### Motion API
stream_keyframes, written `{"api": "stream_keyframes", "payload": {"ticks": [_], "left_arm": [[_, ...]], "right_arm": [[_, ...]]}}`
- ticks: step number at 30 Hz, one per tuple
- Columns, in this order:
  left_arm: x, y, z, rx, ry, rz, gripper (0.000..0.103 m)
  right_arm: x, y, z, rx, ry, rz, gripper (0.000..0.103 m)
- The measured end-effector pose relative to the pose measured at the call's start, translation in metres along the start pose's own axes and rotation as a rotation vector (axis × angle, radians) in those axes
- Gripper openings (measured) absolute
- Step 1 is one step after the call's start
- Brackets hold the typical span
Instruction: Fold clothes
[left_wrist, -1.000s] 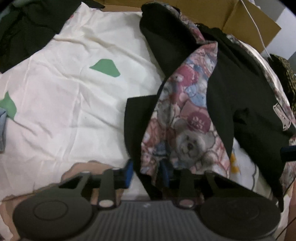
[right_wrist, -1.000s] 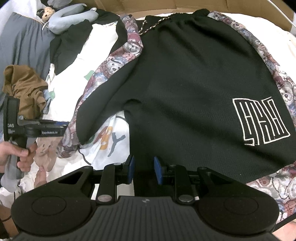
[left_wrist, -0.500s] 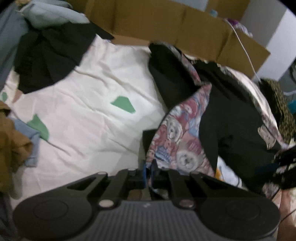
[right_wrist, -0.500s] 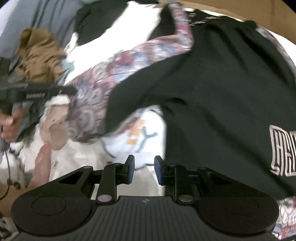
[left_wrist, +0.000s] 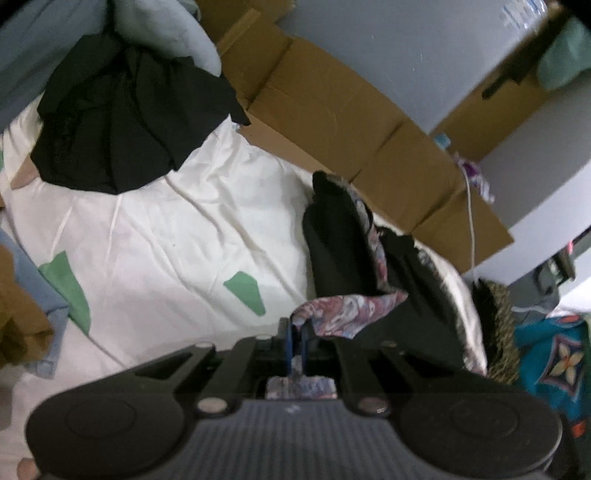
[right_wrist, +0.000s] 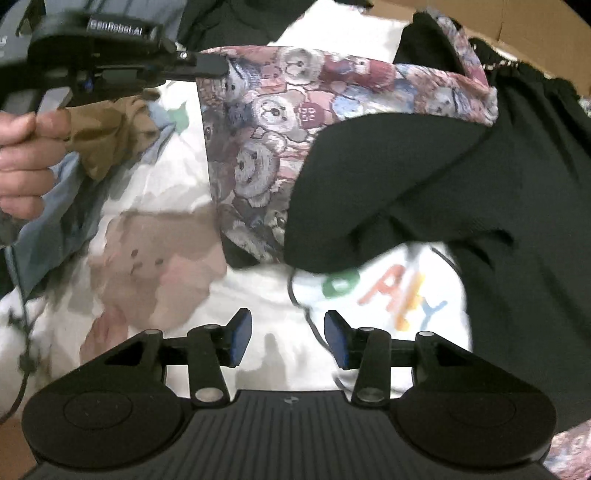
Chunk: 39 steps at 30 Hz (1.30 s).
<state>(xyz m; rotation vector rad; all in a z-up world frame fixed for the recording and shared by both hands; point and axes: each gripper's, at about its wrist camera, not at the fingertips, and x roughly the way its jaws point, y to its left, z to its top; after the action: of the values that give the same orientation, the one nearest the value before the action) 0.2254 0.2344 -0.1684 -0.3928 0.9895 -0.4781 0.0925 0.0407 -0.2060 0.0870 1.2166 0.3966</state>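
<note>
Hanging from left tool (left_wrist: 295, 346): shorts (right_wrist: 424, 173)

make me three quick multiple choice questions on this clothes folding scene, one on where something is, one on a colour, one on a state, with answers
1. Where does the crumpled black garment lie in the left wrist view?
A. on the cream bedsheet, upper left
B. inside a cardboard box
C. under the right gripper

2. What colour is the main body of the shorts?
A. white
B. black
C. green

3. What is the left gripper doing?
A. hanging open above the sheet
B. shut on the shorts' teddy-bear panel
C. holding a brown cloth

Answers:
1. A, it rests on the sheet in front of the cardboard.
2. B, black fabric with a patterned side panel.
3. B, its blue fingers pinch the patterned hem, lifted off the bed.
</note>
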Motion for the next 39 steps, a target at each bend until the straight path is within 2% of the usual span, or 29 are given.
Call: {"api": "stream_keyframes", "payload": {"ticks": [2, 4, 6, 8, 11, 16, 20, 31, 35, 37, 39], "left_arm": [[-0.001, 0.004, 0.0, -0.003, -0.002, -0.006, 0.005], [-0.001, 0.009, -0.001, -0.007, -0.003, -0.005, 0.005], [-0.004, 0.013, 0.0, -0.009, -0.022, 0.003, 0.004], [-0.011, 0.017, 0.003, -0.012, -0.074, 0.01, 0.004], [-0.018, 0.019, 0.009, 0.002, -0.135, 0.048, 0.004], [-0.02, 0.026, 0.019, -0.033, -0.188, 0.062, 0.004], [-0.017, 0.022, 0.025, -0.018, -0.191, 0.07, 0.004], [-0.007, 0.015, 0.034, 0.004, -0.198, 0.077, 0.004], [-0.003, 0.019, 0.033, -0.013, -0.183, 0.084, 0.004], [-0.001, 0.021, 0.032, -0.013, -0.174, 0.091, 0.004], [-0.001, 0.022, 0.031, -0.019, -0.169, 0.094, 0.004]], "right_arm": [[0.009, 0.01, 0.001, 0.025, -0.041, -0.029, 0.062], [0.016, 0.015, 0.003, 0.076, -0.067, -0.047, 0.065], [0.022, 0.018, 0.004, 0.116, -0.093, -0.072, 0.065], [0.024, 0.013, 0.004, 0.191, -0.12, -0.088, 0.066], [0.026, 0.0, 0.001, 0.283, -0.139, -0.058, 0.066], [0.026, -0.021, 0.001, 0.343, -0.158, -0.09, 0.065], [0.033, -0.039, 0.009, 0.421, -0.178, -0.088, 0.065], [0.072, -0.049, 0.049, 0.463, -0.192, -0.057, 0.066], [0.079, -0.045, 0.055, 0.461, -0.203, -0.05, 0.076], [0.08, -0.044, 0.055, 0.463, -0.205, -0.053, 0.075], [0.08, -0.044, 0.053, 0.468, -0.21, -0.059, 0.067]]}}
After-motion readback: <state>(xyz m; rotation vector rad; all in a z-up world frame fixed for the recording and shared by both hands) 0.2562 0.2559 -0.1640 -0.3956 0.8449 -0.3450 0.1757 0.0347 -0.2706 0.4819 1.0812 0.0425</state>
